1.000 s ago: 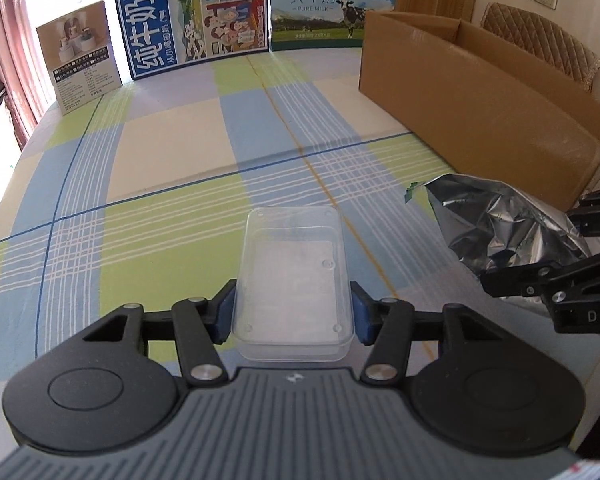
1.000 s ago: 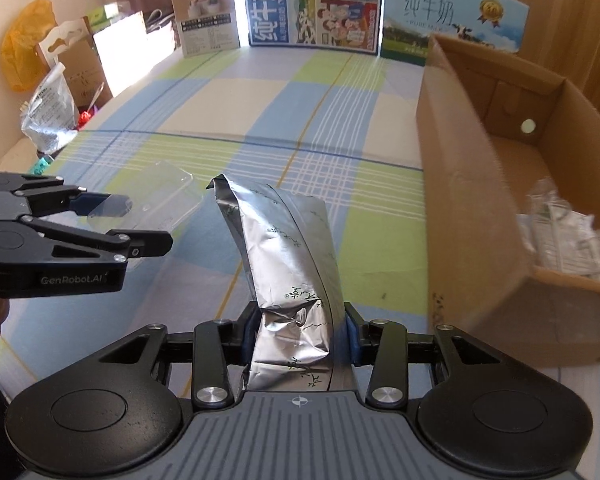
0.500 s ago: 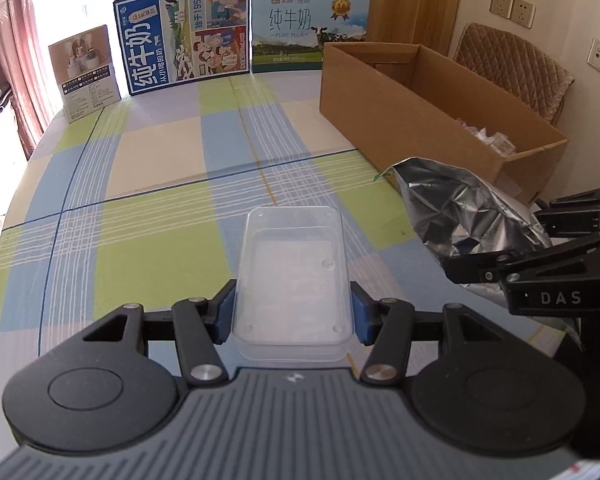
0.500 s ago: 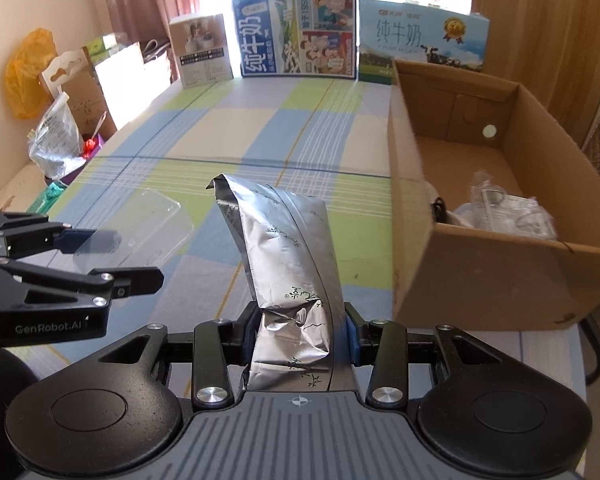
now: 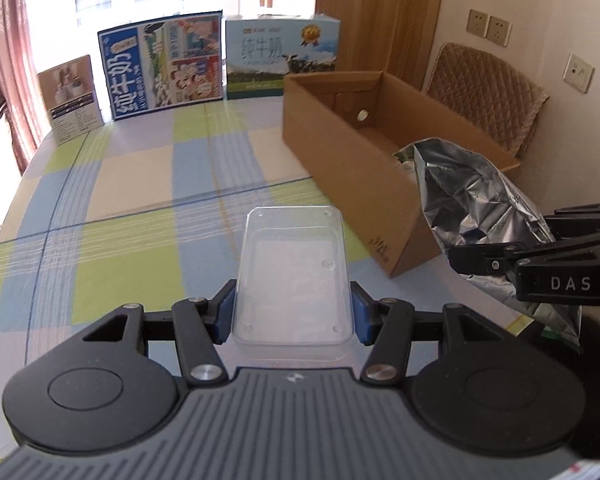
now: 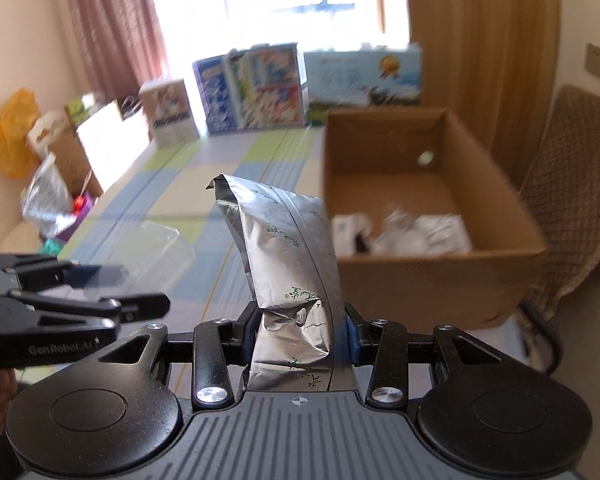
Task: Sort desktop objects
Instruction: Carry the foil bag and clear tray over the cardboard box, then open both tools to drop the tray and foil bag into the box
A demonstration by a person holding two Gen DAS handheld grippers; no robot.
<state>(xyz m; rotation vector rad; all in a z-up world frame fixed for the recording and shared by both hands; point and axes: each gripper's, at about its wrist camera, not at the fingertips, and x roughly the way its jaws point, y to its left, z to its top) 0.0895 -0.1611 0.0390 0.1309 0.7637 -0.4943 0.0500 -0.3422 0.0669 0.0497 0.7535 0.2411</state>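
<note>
With L fingers (image 5: 293, 314) clamped on clear tray (image 5: 292, 276) & R fingers (image 6: 298, 336) on foil bag (image 6: 288, 276), both held above worktop (image 5: 120, 200), carry step; next, release over cardboard box (image 6: 428, 216).

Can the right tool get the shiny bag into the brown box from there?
Probably yes. The right tool grips the foil bag, and the cardboard box sits just ahead with its top open, nothing between them.

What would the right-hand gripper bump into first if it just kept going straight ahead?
Probably the cardboard box: the right gripper, shut on the silver foil bag, points towards its near wall, though depth is hard to judge.
</note>
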